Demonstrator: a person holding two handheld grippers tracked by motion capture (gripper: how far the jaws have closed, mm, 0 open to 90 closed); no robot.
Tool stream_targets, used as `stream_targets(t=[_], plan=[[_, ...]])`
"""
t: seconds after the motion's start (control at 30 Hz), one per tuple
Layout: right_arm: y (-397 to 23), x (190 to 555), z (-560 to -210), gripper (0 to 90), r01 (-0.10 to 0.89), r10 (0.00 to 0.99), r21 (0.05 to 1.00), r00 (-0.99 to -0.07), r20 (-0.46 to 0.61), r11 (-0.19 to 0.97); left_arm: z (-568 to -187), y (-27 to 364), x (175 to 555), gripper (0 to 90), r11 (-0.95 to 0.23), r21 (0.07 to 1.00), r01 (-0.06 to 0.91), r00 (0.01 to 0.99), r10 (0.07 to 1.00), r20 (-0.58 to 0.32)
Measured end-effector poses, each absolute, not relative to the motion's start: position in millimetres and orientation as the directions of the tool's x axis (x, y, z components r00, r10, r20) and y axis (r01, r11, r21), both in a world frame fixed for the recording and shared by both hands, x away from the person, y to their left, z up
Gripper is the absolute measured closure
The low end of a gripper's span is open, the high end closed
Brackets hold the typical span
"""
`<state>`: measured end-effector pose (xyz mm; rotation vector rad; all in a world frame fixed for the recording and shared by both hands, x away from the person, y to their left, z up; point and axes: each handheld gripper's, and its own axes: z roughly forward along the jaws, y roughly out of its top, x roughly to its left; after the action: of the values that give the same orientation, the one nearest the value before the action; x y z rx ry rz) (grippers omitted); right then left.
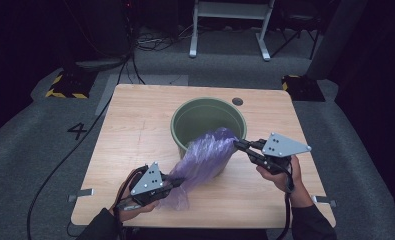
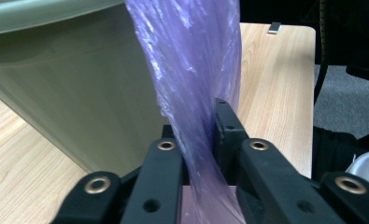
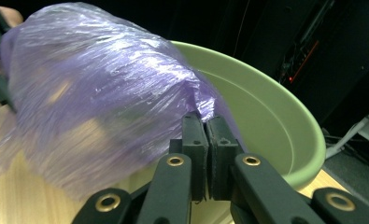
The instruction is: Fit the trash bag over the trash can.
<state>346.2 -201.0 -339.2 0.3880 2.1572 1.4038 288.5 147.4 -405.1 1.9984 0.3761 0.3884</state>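
A: What's the setting?

B: A light wooden table point(image 1: 130, 145) on grey carpet point(image 1: 30, 135) in a dark room, with a white frame point(image 1: 230, 25) at twelve o'clock.

A: And on it?

B: A green bin point(image 1: 208, 122) at centre, with a purple plastic bag point(image 1: 205, 160) draped from its rim toward seven o'clock.

A: The claws?

B: The left gripper point(image 1: 174, 183) is clamped on the bag's lower end; the right gripper point(image 1: 238, 144) pinches it at the rim.

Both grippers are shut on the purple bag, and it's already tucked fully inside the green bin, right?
Not tucked in. The high view shows the purple bag stretched outside the green bin, from its rim to the table. Left gripper and right gripper are shut on it.
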Motion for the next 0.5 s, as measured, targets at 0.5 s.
stream_targets(t=[0.5], plan=[[-178, 393, -320, 90.0, 0.07, 0.574, 0.895, -0.789, -0.221, 0.44, -399, 146, 291, 71.2, -0.386, 0.917, 0.1, 0.894, 0.44, 0.087]])
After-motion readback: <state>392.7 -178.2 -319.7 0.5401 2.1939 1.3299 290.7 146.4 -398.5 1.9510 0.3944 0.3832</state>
